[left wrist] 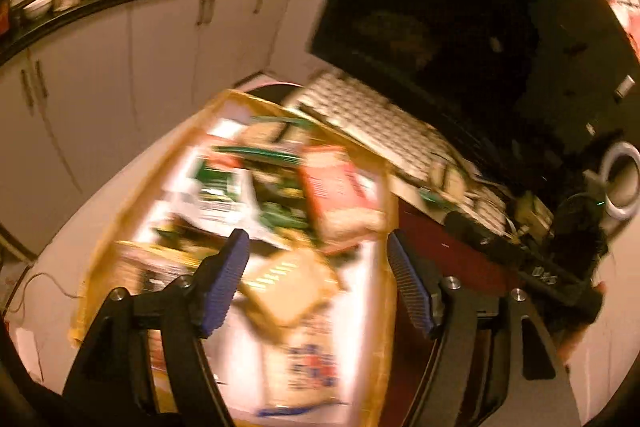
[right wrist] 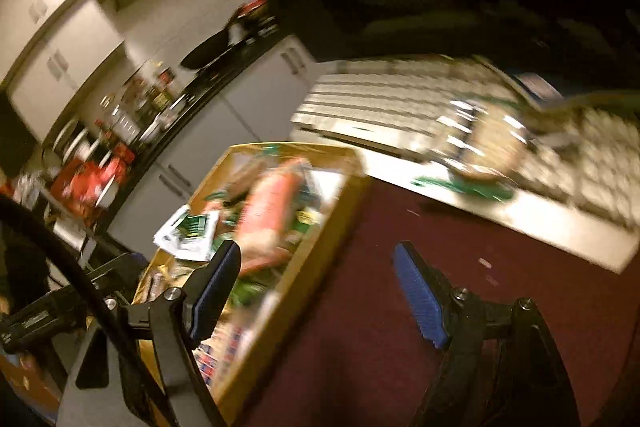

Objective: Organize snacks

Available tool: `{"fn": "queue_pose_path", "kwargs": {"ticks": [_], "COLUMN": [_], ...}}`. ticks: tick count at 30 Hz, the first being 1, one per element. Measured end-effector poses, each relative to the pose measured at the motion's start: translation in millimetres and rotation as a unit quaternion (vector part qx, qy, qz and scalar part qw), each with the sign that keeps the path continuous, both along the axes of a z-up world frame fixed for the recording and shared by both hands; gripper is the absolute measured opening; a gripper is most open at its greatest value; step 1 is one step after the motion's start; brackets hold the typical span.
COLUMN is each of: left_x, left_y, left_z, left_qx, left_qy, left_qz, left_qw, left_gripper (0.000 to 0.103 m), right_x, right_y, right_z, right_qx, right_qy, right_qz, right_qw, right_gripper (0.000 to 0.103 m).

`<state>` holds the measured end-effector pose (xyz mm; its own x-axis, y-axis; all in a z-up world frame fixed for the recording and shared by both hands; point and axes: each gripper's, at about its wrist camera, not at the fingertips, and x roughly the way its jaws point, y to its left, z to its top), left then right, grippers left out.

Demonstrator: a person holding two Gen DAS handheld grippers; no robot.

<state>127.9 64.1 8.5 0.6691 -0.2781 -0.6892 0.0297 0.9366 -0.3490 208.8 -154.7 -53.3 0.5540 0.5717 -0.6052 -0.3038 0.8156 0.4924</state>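
A dark monitor [left wrist: 460, 27] fills the upper right of the left wrist view, with a pale keyboard [left wrist: 372, 123] at its foot. Below, a shallow yellow cardboard tray [left wrist: 384, 227] lies mid-frame, heaped with blurred snack packets: a red-and-white packet [left wrist: 340, 195], a tan square packet [left wrist: 288, 287] and a white-and-green packet [right wrist: 190, 231] hanging over the tray's left rim in the right wrist view.

The left gripper [left wrist: 318, 283] hangs above the tray, jaws wide apart and holding nothing. The right gripper [right wrist: 316, 291] has its jaws apart too, over the tray's right wall and the dark red counter surface [right wrist: 380, 307].

This looks like the reach before a pick; the next move probably calls for lowering onto a single top packet. The red surface at lower right offers open room, while the tray walls and keyboard edge crowd the top.
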Motion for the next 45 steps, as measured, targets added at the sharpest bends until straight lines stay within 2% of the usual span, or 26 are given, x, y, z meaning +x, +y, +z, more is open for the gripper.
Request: {"fn": "queue_pose_path", "kwargs": {"ticks": [6, 16, 25, 36, 38, 39, 42, 43, 45], "left_x": [10, 29, 25, 17, 16, 15, 15, 15, 14], "left_y": [-51, -87, -92, -78, -76, -75, -74, -73, -73], "left_z": [5, -14, -17, -17, -17, -17, -16, -15, -15], "left_qx": [-0.003, -0.024, -0.026, -0.043, -0.044, -0.046, -0.051, -0.051, -0.051], "left_qy": [0.012, 0.048, 0.049, 0.045, 0.044, 0.045, 0.044, 0.044, 0.045], "left_qz": [-0.052, -0.067, -0.076, -0.073, -0.073, -0.073, -0.073, -0.073, -0.073], "left_qw": [0.9985, 0.9963, 0.9955, 0.9954, 0.9953, 0.9953, 0.9951, 0.9951, 0.9949], "left_gripper": [0.073, 0.073, 0.073, 0.073, 0.073, 0.073, 0.073, 0.073, 0.073], "right_x": [9, 3, 7, 56, 61, 62, 65, 66, 65], "right_y": [-35, -53, -64, -89, -89, -88, -84, -83, -84], "right_z": [-24, -26, -28, -46, -53, -55, -57, -59, -61], "right_qx": [0.0, 0.031, 0.056, 0.088, 0.105, 0.109, 0.104, 0.104, 0.117], "right_qy": [0.014, 0.015, 0.022, 0.099, 0.116, 0.12, 0.12, 0.123, 0.129], "right_qz": [-0.073, -0.099, -0.115, -0.166, -0.165, -0.163, -0.164, -0.163, -0.161], "right_qw": [0.997, 0.995, 0.992, 0.977, 0.974, 0.973, 0.974, 0.973, 0.971], "right_gripper": [0.079, 0.074, 0.073, 0.072, 0.055, 0.054, 0.04, 0.03, 0.019]}}
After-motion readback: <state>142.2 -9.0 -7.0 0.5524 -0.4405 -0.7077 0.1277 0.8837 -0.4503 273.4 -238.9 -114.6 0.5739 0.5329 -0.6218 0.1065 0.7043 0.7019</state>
